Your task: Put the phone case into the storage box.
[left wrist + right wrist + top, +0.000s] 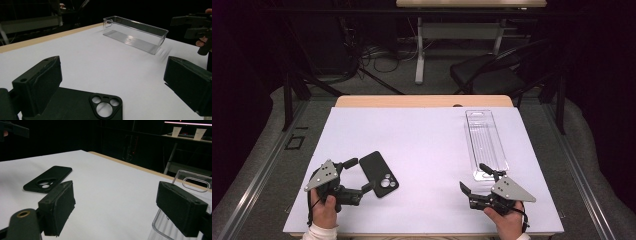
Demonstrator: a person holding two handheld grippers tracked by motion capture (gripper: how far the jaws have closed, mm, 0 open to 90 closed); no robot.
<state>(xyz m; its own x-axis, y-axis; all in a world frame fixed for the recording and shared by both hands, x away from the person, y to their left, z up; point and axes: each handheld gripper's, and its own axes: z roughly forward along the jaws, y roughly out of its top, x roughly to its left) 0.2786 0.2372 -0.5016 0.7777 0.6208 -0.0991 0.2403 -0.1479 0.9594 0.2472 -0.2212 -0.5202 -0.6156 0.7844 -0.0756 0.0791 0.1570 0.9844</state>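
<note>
On white table cover (422,145), near-left: black phone case (379,174), flat, camera cutout up. Left gripper (360,175) straddling its near end, jaws wide apart, not pressing it. Right gripper (475,177) well apart, near-right, jaws spread, gripping nothing, one jaw just beside end of clear plastic tray (484,142).

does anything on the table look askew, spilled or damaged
Nothing stands out. The black phone case lies flat, camera cutouts up, at an angle on the white table sheet. The clear plastic rectangular bin stands upright, empty and unbroken.
</note>
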